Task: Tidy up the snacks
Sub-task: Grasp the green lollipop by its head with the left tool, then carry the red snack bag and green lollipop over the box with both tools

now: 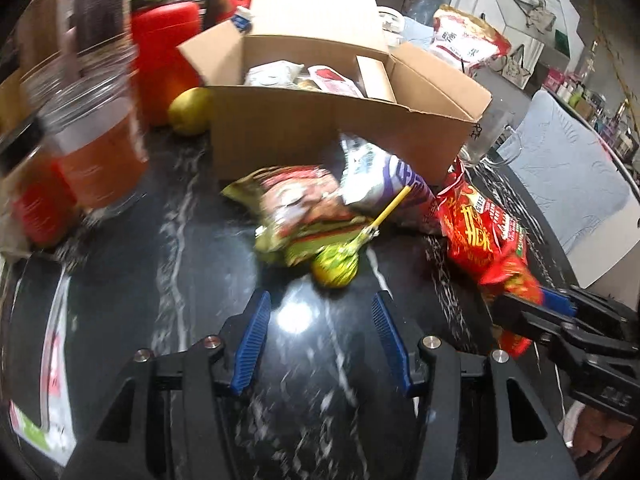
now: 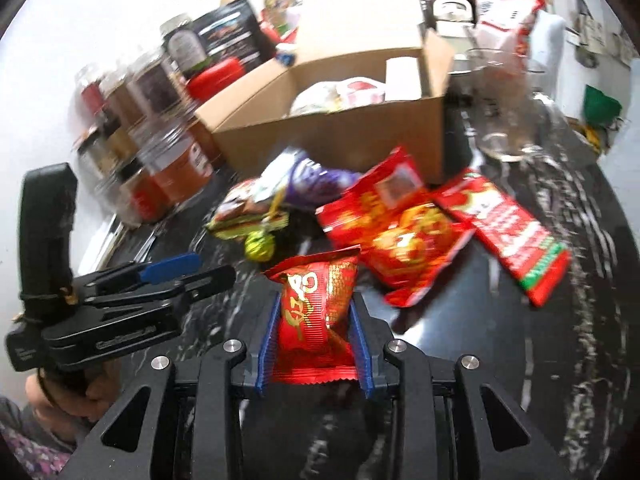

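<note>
Claw, right (image 2: 316,320), clamps small red packet (image 2: 316,304).

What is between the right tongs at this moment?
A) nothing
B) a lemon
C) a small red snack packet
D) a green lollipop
C: in the right wrist view, the blue pads of the right tongs press on both sides of a small red snack packet.

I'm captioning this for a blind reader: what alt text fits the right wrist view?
The right gripper clamps a small red snack packet over a dark marble table. Beyond lie more red packets, a lollipop and an open cardboard box.
</note>
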